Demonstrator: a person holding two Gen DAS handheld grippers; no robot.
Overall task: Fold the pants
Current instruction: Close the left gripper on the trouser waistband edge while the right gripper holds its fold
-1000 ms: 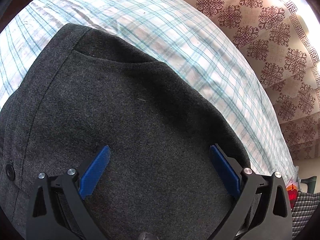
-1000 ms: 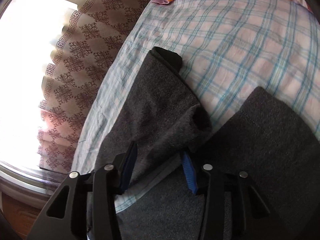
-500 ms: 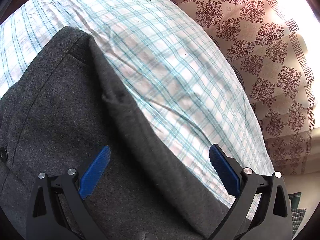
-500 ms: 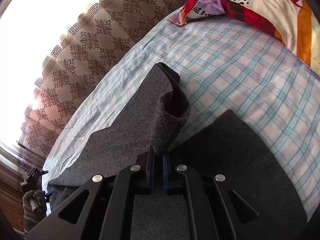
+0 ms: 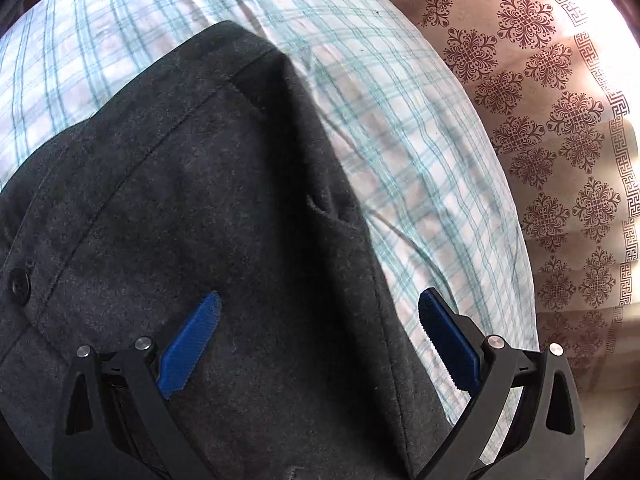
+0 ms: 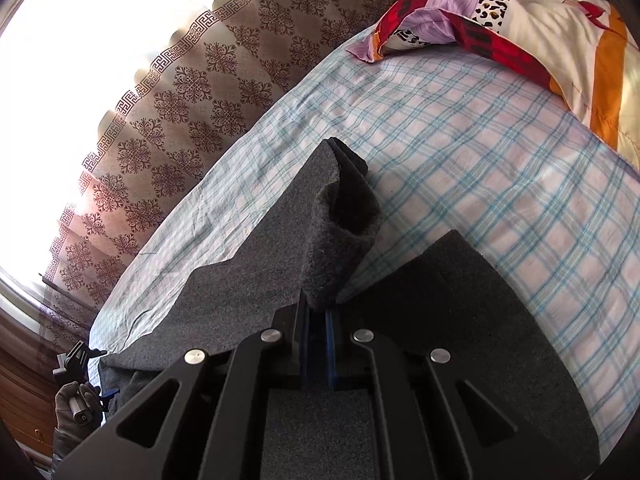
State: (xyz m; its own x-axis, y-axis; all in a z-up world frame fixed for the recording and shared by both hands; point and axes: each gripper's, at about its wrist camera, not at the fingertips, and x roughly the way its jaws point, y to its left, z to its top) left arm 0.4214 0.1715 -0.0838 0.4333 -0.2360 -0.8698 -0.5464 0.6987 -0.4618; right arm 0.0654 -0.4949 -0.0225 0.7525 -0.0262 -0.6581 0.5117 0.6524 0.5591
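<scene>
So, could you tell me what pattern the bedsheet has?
The bedsheet is white with teal-blue checks, clearest in the right wrist view.

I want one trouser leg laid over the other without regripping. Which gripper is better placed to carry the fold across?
Probably the right. The right gripper is shut on a pinch of the grey pants, with that leg's fabric raised off the checked sheet. The left gripper is open over the waistband end, holding nothing.

A checked bedsheet carries a patchwork pillow, with a patterned curtain beside the bed.
</scene>
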